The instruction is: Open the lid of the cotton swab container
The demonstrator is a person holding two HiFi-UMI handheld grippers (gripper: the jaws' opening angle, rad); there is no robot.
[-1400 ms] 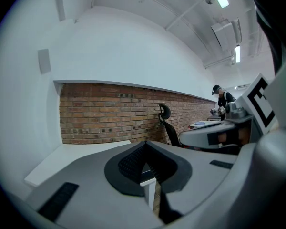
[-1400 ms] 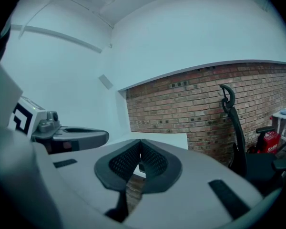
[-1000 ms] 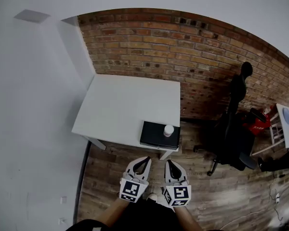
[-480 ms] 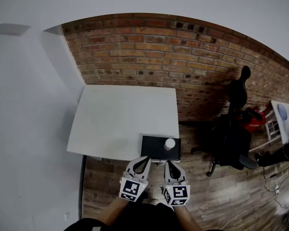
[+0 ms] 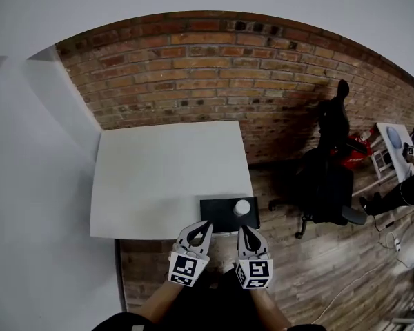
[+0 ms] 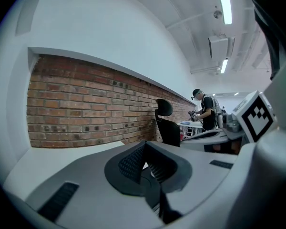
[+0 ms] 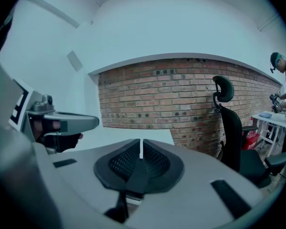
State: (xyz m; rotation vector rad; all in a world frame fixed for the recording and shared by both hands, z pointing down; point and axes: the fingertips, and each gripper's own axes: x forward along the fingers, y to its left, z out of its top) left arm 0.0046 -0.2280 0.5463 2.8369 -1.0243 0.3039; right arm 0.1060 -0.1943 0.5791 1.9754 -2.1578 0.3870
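— What is the biggest thing here?
— The brick wall (image 5: 214,67) behind the white table (image 5: 159,171). A black office chair (image 5: 328,185) stands to the right of the table.
— Anything on the table?
— A black tray (image 5: 217,216) at its near right corner (flat and rectangular).
— Any print to read?
— Only the black-and-white square markers on the left gripper (image 5: 201,227) and the right gripper (image 5: 245,232).
— How are they held?
— Side by side at the table's near edge, both pointing toward it and tipped slightly down. Each has its jaws clenched together, with nothing between them.
— And the cotton swab container (image 5: 242,207)?
— It's a small white tub standing upright on the tray, toward the table's right edge. It's just beyond the right gripper's tips, with neither gripper touching it.
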